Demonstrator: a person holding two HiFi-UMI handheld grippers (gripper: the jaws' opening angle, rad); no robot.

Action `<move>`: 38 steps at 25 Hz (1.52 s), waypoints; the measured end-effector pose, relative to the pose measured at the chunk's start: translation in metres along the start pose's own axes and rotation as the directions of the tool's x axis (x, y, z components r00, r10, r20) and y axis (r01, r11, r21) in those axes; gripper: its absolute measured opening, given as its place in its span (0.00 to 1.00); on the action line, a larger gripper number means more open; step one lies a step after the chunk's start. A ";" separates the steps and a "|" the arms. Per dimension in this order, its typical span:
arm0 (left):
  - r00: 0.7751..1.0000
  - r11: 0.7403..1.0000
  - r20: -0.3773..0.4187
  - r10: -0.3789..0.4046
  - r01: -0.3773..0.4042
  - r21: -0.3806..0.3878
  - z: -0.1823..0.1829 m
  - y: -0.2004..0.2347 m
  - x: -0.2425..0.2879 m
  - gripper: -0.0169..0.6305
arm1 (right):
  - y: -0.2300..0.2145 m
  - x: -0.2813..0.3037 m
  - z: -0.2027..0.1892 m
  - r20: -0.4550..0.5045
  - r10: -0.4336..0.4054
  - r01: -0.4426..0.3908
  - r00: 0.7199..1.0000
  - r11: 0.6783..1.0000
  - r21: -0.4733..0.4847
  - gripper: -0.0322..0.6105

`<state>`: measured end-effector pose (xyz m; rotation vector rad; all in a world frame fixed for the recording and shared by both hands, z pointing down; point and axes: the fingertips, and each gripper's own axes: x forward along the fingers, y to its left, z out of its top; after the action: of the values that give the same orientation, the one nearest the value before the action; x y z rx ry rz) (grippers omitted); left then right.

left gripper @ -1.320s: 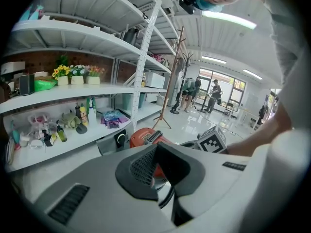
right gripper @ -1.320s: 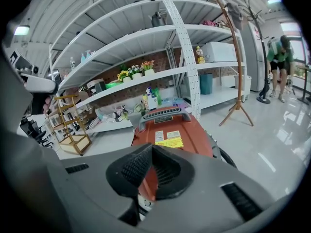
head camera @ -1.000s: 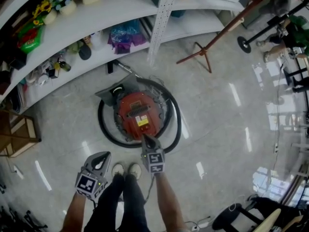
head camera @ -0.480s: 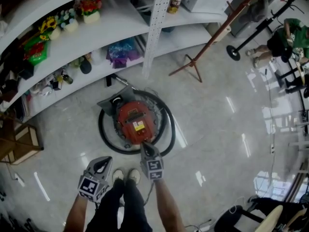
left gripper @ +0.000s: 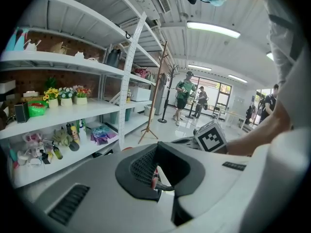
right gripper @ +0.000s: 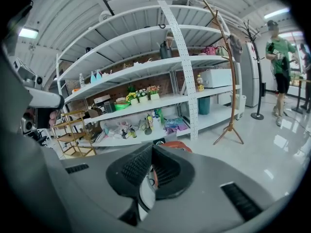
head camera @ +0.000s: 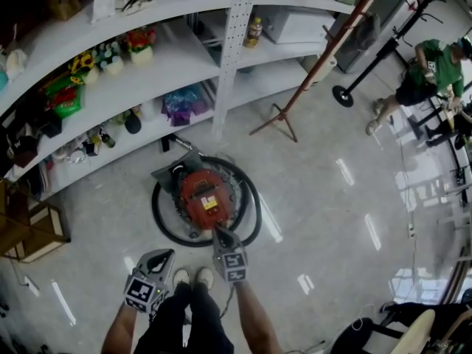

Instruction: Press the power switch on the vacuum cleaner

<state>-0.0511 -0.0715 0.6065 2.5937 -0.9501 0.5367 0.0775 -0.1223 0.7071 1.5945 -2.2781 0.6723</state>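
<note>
Red round vacuum cleaner (head camera: 204, 198), black hose (head camera: 156, 211) coiled around.

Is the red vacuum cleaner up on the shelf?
No, the vacuum cleaner stands on the floor in front of the shelf, ringed by its black hose.

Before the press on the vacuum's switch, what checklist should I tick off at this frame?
1. Vacuum in view, upright: ok.
2. Right gripper shut, tip at vacuum's near edge: ok.
3. Tip touching vacuum: cannot tell.
4. Power switch spotted: cannot tell, too small.
5. Left gripper shut, apart from vacuum: ok.
6. Hose ringing vacuum, not over its top: ok.
</note>
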 end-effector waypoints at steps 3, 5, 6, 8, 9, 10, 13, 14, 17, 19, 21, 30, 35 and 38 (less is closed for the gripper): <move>1.000 1.000 -0.003 -0.006 0.006 0.003 0.006 -0.007 -0.009 0.04 | 0.009 -0.012 0.008 0.006 0.004 -0.004 1.000 1.000 -0.003 0.06; 1.000 1.000 0.000 -0.010 0.010 -0.001 0.011 -0.011 -0.015 0.04 | 0.015 -0.020 0.010 0.009 0.002 -0.002 1.000 1.000 -0.003 0.06; 1.000 1.000 0.002 -0.012 0.012 0.001 0.014 -0.012 -0.017 0.04 | 0.017 -0.023 0.011 0.012 0.001 -0.001 1.000 1.000 0.000 0.06; 1.000 1.000 0.007 -0.015 0.015 0.008 0.019 -0.015 -0.021 0.04 | 0.020 -0.030 0.013 0.015 -0.004 0.004 1.000 1.000 0.009 0.06; 1.000 1.000 0.008 -0.015 0.015 0.009 0.022 -0.017 -0.023 0.04 | 0.021 -0.033 0.013 0.015 -0.005 0.005 1.000 1.000 0.013 0.06; 1.000 1.000 0.009 -0.015 0.015 0.010 0.023 -0.018 -0.026 0.04 | 0.023 -0.037 0.013 0.016 -0.007 0.006 1.000 1.000 0.016 0.06; 1.000 1.000 0.012 -0.021 0.021 0.019 0.029 -0.022 -0.033 0.04 | 0.026 -0.046 0.016 0.015 -0.016 0.016 1.000 1.000 0.019 0.06; 1.000 0.999 0.012 -0.025 0.024 0.028 0.030 -0.023 -0.034 0.04 | 0.026 -0.049 0.018 0.015 -0.018 0.018 1.000 1.000 0.019 0.06; 0.999 0.998 0.003 -0.036 0.036 0.051 0.032 -0.025 -0.039 0.04 | 0.030 -0.056 0.024 0.015 -0.019 0.019 1.000 1.000 0.024 0.06; 0.999 0.998 0.003 -0.041 0.041 0.055 0.037 -0.028 -0.042 0.04 | 0.032 -0.061 0.028 0.013 -0.019 0.019 1.000 0.999 0.029 0.06; 0.999 0.997 0.009 -0.045 0.044 0.059 0.044 -0.031 -0.045 0.04 | 0.035 -0.066 0.034 0.013 -0.020 0.019 1.000 0.999 0.026 0.06; 0.997 0.996 0.039 -0.069 0.067 0.053 0.080 -0.047 -0.056 0.04 | 0.045 -0.093 0.063 0.026 -0.038 0.037 0.999 0.999 0.040 0.06; 0.996 0.996 0.063 -0.065 0.061 0.068 0.096 -0.049 -0.064 0.04 | 0.050 -0.102 0.076 0.028 -0.035 0.034 0.999 0.998 0.057 0.06; 0.996 0.996 0.056 -0.066 0.062 0.066 0.102 -0.049 -0.070 0.04 | 0.053 -0.109 0.085 0.035 -0.036 0.034 0.999 0.998 0.060 0.06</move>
<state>-0.0439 -0.0410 0.4774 2.6999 -0.8783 0.4856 0.0696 -0.0645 0.5712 1.6829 -2.2702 0.7136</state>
